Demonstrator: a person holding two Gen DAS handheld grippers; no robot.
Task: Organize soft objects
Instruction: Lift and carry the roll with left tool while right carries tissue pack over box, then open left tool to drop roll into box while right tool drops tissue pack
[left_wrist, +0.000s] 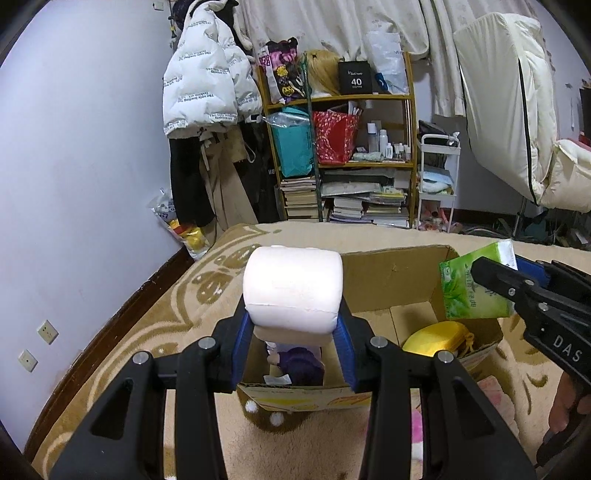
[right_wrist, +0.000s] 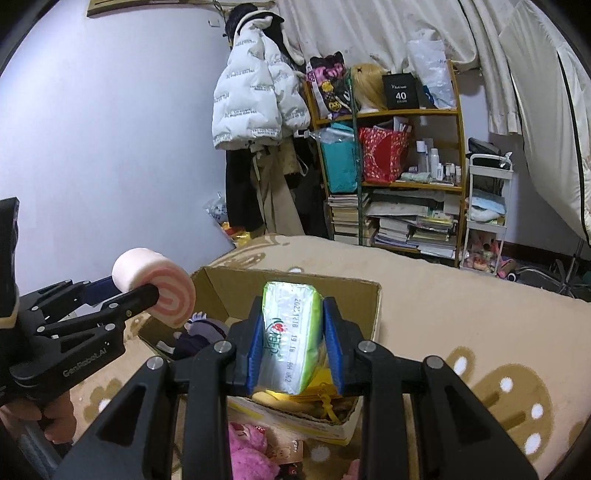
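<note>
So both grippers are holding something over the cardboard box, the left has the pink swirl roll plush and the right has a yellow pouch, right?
Not quite. The right gripper holds a green tissue pack, as the right wrist view shows; the yellow pouch already lies inside the cardboard box. The left gripper does hold the pink swirl roll plush over the box.

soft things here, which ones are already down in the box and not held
The yellow pouch and purple plush lie inside the cardboard box; the roll and tissue pack are each clamped in a gripper above it.

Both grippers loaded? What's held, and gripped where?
Yes. Left gripper pinches the swirl roll across its flat ends. Right gripper clamps the tissue pack by its sides.
</note>
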